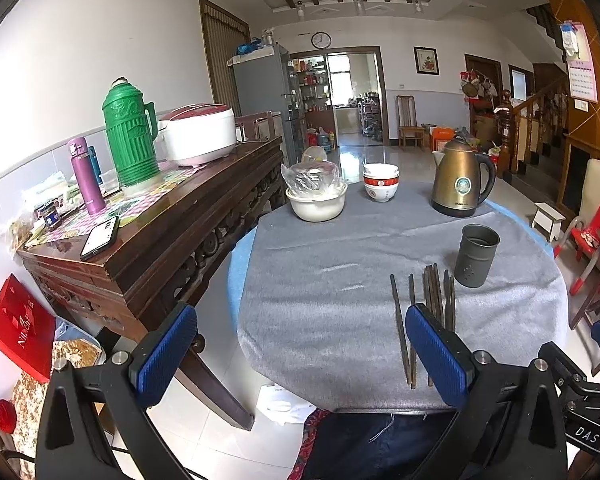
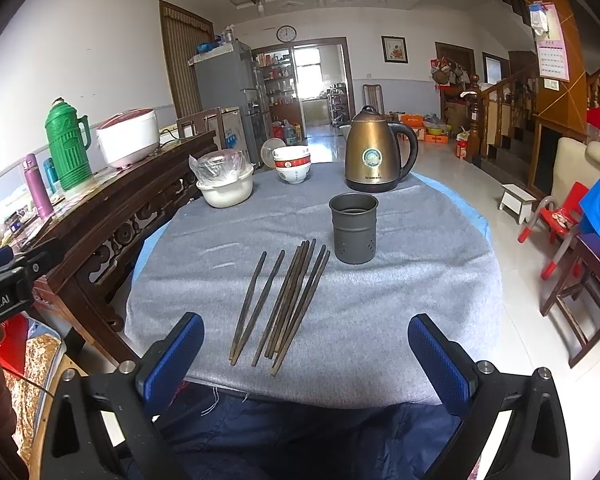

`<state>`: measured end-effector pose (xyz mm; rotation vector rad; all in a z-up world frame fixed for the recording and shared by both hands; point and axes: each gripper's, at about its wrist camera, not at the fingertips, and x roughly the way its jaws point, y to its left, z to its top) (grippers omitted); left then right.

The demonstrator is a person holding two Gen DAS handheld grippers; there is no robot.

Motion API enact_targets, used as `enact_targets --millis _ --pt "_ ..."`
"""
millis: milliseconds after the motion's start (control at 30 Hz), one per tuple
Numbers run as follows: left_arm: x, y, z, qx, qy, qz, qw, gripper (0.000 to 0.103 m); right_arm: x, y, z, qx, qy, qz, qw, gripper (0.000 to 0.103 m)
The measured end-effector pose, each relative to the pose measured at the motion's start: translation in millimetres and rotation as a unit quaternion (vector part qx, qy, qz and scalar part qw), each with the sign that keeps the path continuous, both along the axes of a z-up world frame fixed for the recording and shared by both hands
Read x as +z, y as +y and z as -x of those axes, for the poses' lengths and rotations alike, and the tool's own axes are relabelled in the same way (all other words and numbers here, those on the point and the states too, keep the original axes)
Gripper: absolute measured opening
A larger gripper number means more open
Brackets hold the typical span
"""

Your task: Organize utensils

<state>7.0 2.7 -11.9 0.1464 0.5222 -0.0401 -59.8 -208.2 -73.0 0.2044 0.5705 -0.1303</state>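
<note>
Left wrist view — chopsticks [image 1: 414,332] partly hidden behind blue finger [image 1: 436,356]; both grippers' fingers apart, empty.

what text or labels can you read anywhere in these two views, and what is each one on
"DAS": on the right gripper's body, lower right of the left wrist view.
"Robot.AI": on the left gripper's body, left edge of the right wrist view; its start is cut off.
Red box: white lettering, roughly "Nil...", not clear.
Kettle: badge and base text too small.
Wall calendar: blurred.
Wall clock: numerals too small.
</note>
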Motion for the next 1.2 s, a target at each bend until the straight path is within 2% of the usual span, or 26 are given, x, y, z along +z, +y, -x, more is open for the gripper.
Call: enact_targets --millis 1200 --pt "-10.8 5.1 -5.0 0.008 0.013 0.000 0.9999 0.103 -7.8 1.8 -3.2 0.006 0.015 -0.006 1.000 0.103"
